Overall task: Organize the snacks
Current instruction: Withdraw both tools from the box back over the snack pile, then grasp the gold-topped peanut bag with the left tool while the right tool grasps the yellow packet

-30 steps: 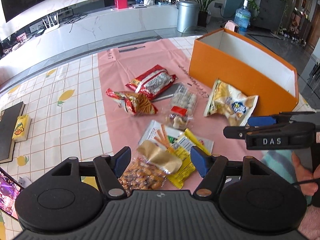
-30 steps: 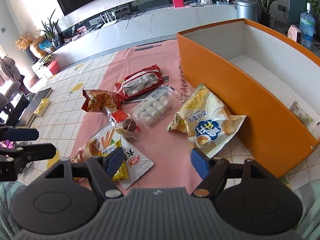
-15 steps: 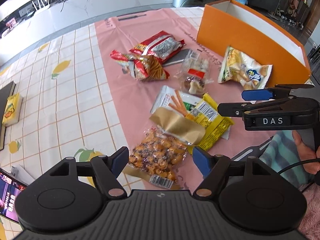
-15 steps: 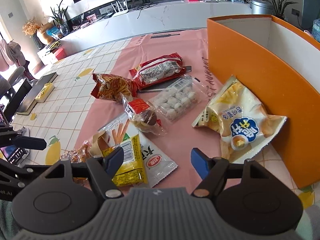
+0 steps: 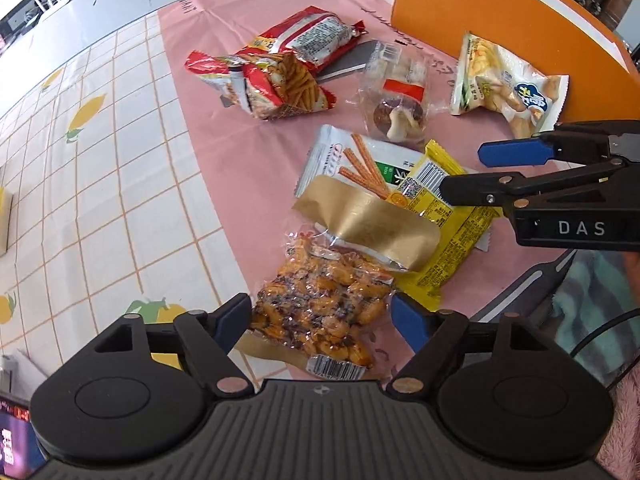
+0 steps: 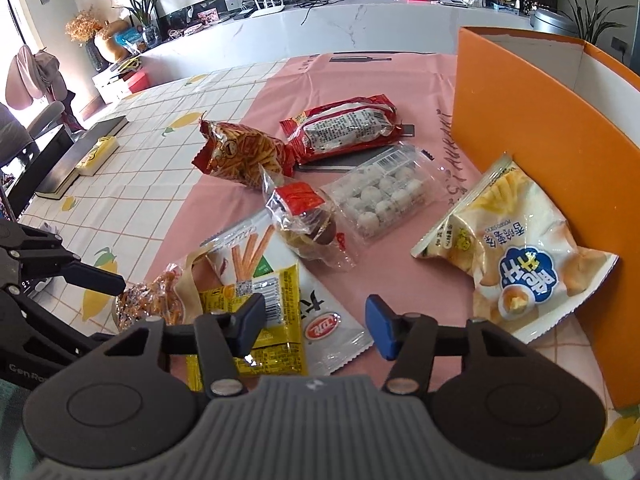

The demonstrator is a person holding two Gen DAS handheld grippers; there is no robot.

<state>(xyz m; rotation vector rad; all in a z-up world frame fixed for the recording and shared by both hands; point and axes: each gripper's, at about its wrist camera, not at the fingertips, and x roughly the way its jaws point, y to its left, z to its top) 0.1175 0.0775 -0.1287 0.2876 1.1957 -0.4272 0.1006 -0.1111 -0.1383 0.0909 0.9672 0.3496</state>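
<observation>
A: Your left gripper is opening its fingers around the clear bag of orange nuts at the pile's near end on the bench. Close on the bulging middle, not the gold flap.

B: And your right gripper is closing over the white sachet, nothing gripped yet. The orange box waits beside.

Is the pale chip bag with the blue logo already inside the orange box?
No, the pale chip bag lies on the pink mat, leaning against the outside wall of the orange box.
</observation>
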